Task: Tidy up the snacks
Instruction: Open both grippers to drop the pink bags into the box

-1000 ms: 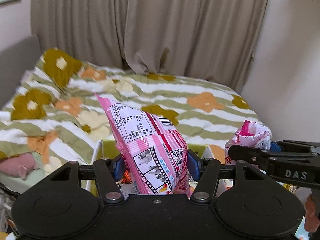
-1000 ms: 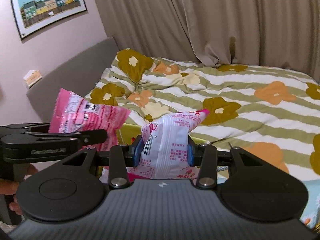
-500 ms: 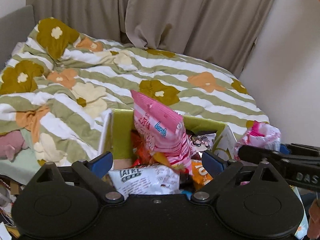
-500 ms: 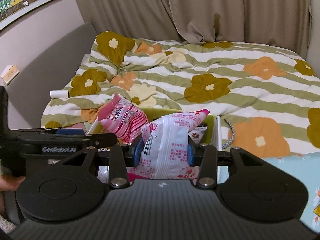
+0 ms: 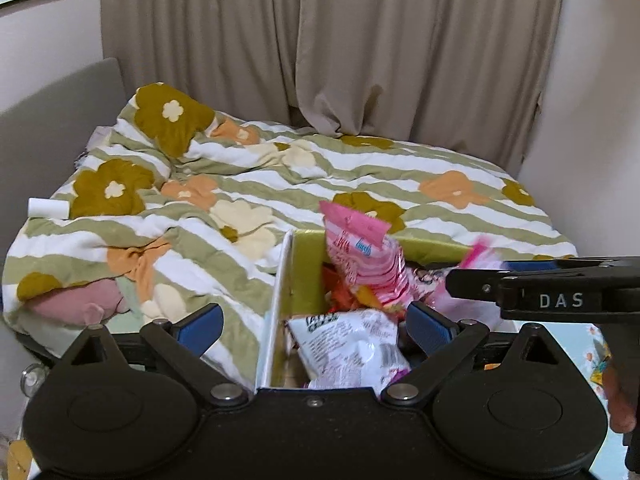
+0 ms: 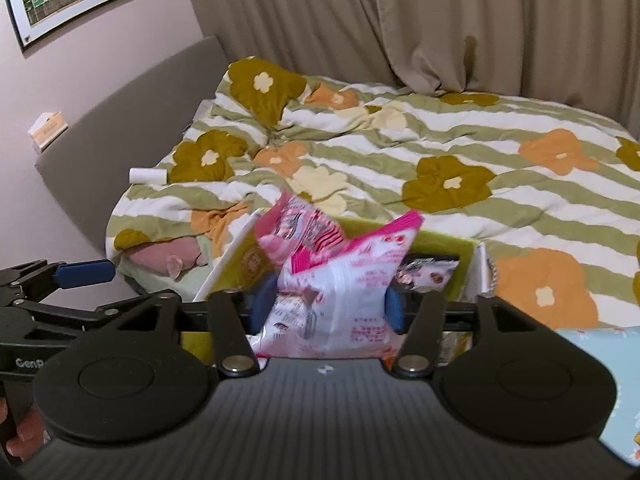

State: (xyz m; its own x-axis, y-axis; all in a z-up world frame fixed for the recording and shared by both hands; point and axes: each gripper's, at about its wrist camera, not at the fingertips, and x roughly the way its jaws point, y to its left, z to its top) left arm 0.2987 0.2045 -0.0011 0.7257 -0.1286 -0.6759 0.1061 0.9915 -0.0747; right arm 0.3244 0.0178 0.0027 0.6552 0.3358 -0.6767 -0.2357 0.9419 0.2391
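A box with green inner walls [image 5: 304, 272] stands at the foot of the bed and holds several snack bags. A pink striped bag [image 5: 362, 260] stands upright in it, and it shows in the right wrist view [image 6: 296, 232] too. A white bag [image 5: 352, 352] lies at the box's near end. My left gripper [image 5: 314, 328] is open and empty over the box's near left wall. My right gripper [image 6: 326, 306] has its jaws spread a little around a white and pink bag [image 6: 344, 288] over the box [image 6: 456, 252]; whether the pads still hold it is unclear.
The bed with a green striped flower quilt [image 5: 280, 184] fills the view behind the box. A white tube [image 5: 48, 208] lies at the bed's left edge. A pink soft toy [image 5: 80, 300] lies under the quilt's corner. Curtains [image 5: 340, 48] hang behind.
My left gripper opened and let the pink striped bag drop into the box, then drew back. My right gripper lowered its white and pink bag toward the box and its jaws spread wider.
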